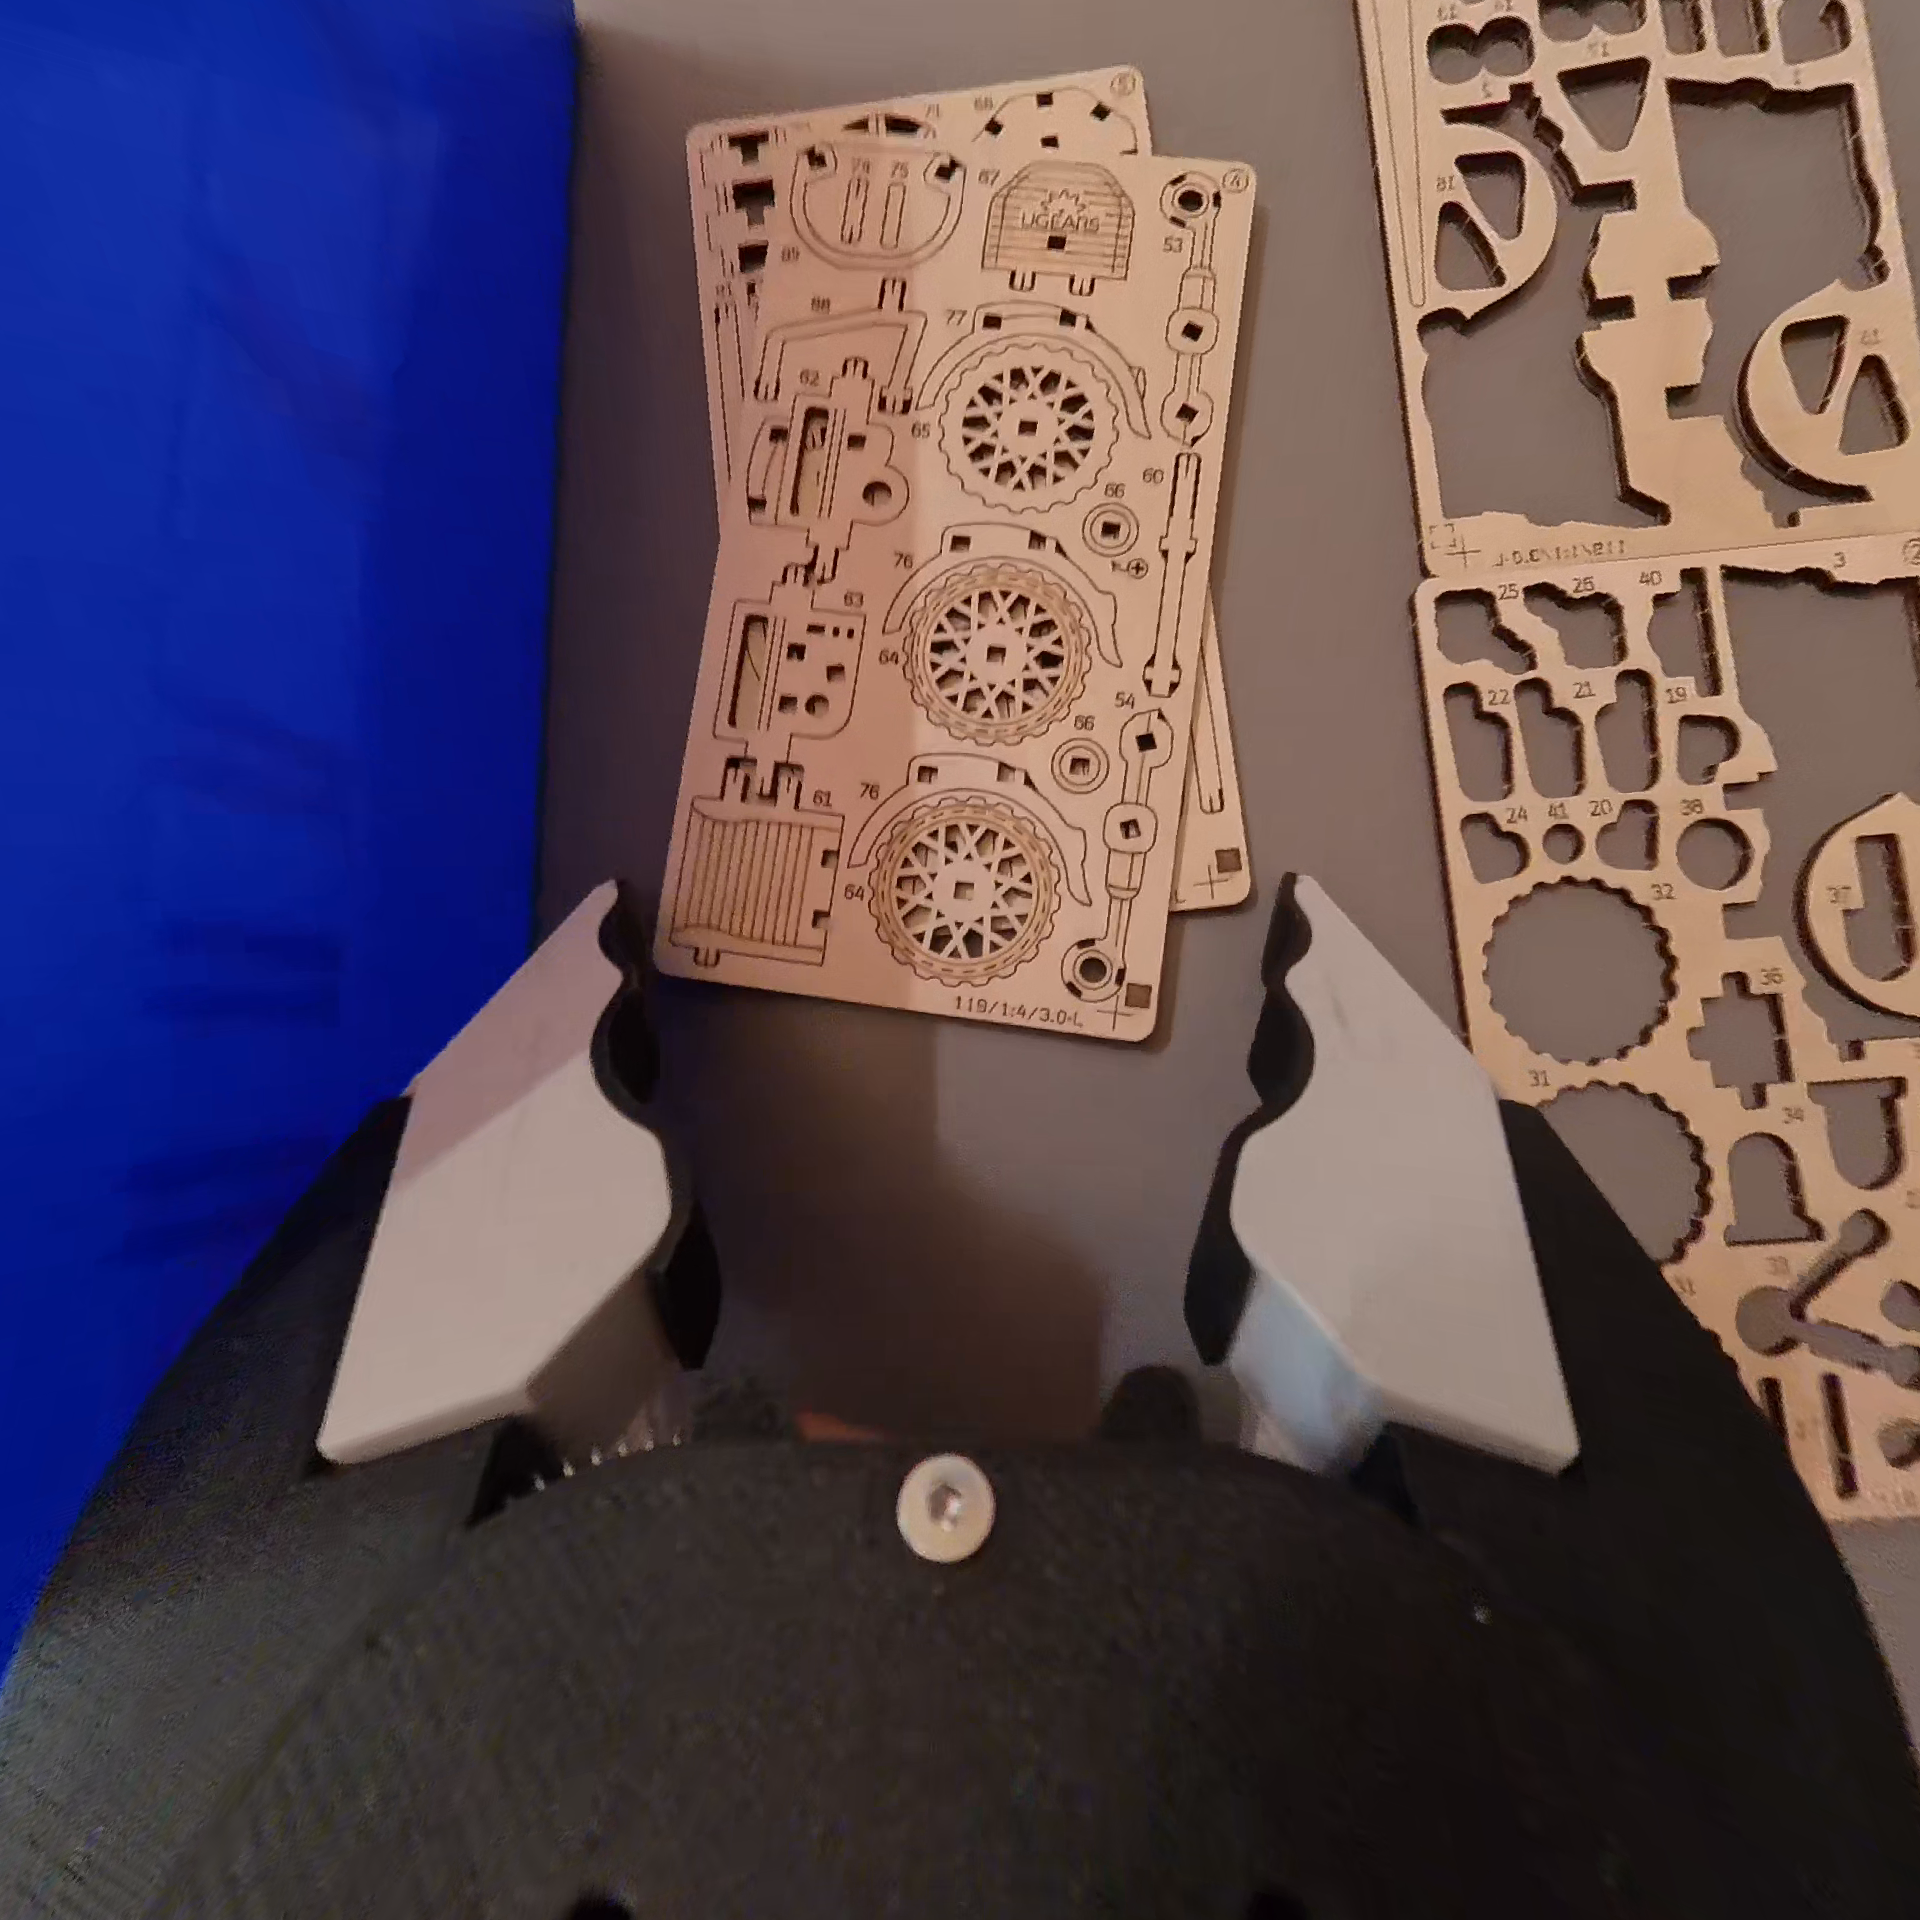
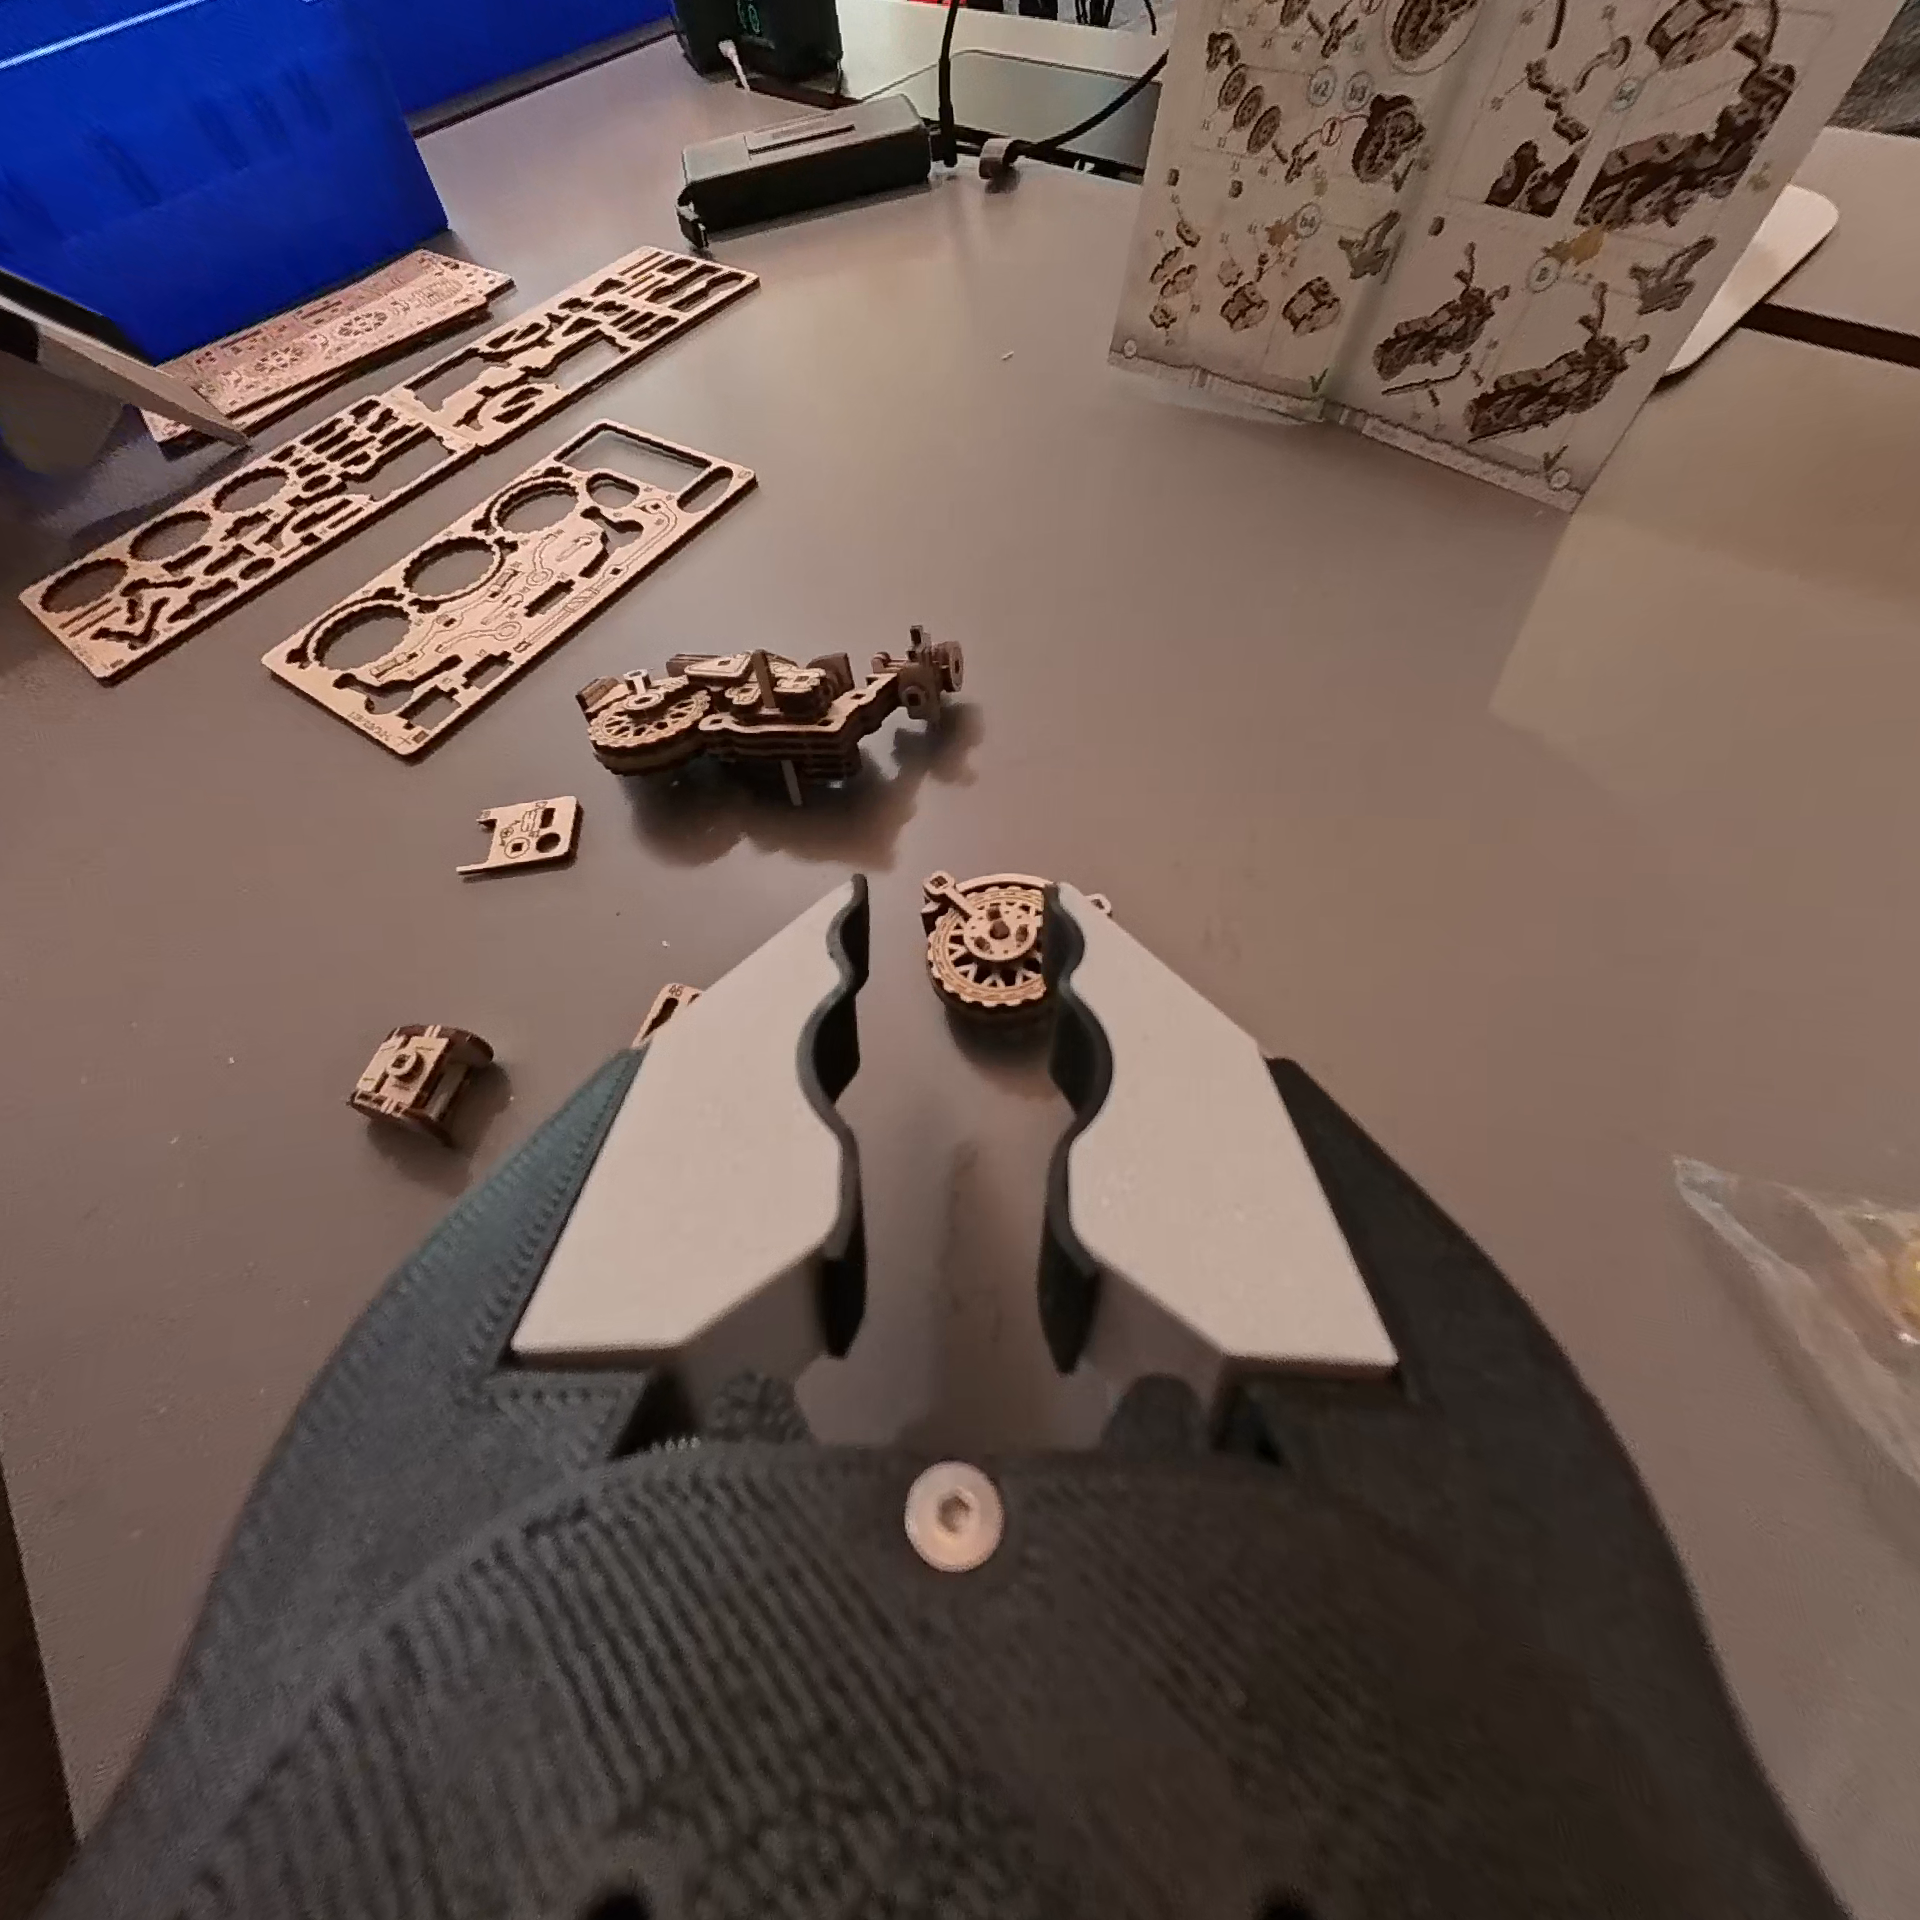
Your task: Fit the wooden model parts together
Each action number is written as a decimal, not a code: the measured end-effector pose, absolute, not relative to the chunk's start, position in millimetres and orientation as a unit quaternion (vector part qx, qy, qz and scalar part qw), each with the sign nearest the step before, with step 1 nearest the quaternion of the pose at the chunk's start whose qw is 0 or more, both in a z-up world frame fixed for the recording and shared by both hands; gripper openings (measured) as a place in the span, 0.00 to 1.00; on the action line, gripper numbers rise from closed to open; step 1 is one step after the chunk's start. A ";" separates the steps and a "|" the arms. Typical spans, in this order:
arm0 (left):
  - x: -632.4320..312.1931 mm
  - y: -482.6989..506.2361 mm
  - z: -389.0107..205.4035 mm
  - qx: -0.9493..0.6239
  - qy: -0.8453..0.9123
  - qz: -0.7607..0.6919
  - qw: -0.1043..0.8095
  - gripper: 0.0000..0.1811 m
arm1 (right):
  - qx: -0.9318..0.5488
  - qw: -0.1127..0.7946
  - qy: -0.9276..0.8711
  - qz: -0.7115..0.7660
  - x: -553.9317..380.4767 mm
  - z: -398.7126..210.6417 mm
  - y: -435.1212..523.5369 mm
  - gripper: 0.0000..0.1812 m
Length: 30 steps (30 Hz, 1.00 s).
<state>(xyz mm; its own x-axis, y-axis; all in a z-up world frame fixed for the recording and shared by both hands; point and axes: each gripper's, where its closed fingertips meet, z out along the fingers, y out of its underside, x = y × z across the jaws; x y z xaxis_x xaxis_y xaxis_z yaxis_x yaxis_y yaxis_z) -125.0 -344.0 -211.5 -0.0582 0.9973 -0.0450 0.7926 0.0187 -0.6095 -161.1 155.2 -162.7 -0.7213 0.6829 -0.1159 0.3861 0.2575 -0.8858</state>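
Observation:
In the right wrist view a half-built wooden model body [image 2: 758, 717] lies on the grey table. A wooden wheel assembly [image 2: 987, 951] lies nearer, between the tips of my right gripper [image 2: 961, 904], against the right finger; the gripper is open and holds nothing. A small curved wooden sub-part [image 2: 416, 1081] and a small flat wooden piece [image 2: 525, 834] lie to the left. In the left wrist view my left gripper [image 1: 951, 904] is wide open and empty above a stack of uncut wooden part sheets [image 1: 956, 582].
Punched-out wooden sheets [image 2: 395, 499] [image 1: 1683, 644] lie left of the model. A folded instruction sheet [image 2: 1455, 229] stands at the back right. A blue box [image 2: 197, 177] [image 1: 270, 675] stands at the far left. A black device [image 2: 800, 171] with cables sits at the back. A plastic bag [image 2: 1839, 1268] lies right. My hands' fingertips stand some 50 cm from each other. Measured from the fingertips, the small flat wooden piece [image 2: 525, 834] is 12 cm or so from the right gripper and 30 cm from the left.

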 end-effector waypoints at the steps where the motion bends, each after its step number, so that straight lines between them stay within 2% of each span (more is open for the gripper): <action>1: -122.9 -342.7 -213.3 -0.653 -0.686 0.236 0.217 0.65 | -0.343 0.147 -0.779 0.504 -161.0 -162.9 155.1 0.17; 4: -116.1 -346.2 -210.0 -0.652 -0.685 0.238 0.221 0.54 | -0.343 0.146 -0.779 0.504 -161.0 -162.6 155.1 0.17; 9: -105.7 -345.8 -209.7 -0.655 -0.685 0.234 0.216 0.53 | -0.342 0.146 -0.779 0.504 -160.6 -162.8 154.9 0.17; 18: -106.0 -336.4 -175.4 -0.612 -0.696 0.246 0.283 0.52 | -0.348 0.149 -0.775 0.506 -162.2 -161.8 156.5 0.17; 22: -96.4 -323.5 -168.1 -0.577 -0.710 0.250 0.317 0.52 | -0.325 0.163 -0.766 0.529 -158.7 -138.0 138.5 0.17; 24: -90.2 -313.9 -164.5 -0.564 -0.714 0.245 0.334 0.52 | -0.291 0.118 -0.766 0.561 -142.7 -116.8 102.4 0.17; 28: -81.0 -303.9 -165.3 -0.580 -0.706 0.270 0.305 0.52 | -0.228 -0.109 -0.757 0.603 -91.6 -73.1 -6.1 0.19; 30: -79.0 -299.2 -166.3 -0.590 -0.699 0.283 0.288 0.52 | -0.216 -0.188 -0.751 0.594 -82.4 -62.0 -60.9 0.19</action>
<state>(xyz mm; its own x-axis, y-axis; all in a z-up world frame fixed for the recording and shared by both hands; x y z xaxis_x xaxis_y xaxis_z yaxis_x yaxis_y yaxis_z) -79.0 -299.2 -166.3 -0.1376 0.9881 0.0687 0.6616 0.1433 -0.7361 -82.4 -60.9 -62.0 -0.8354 0.1009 -0.5402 0.5490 0.1997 -0.8116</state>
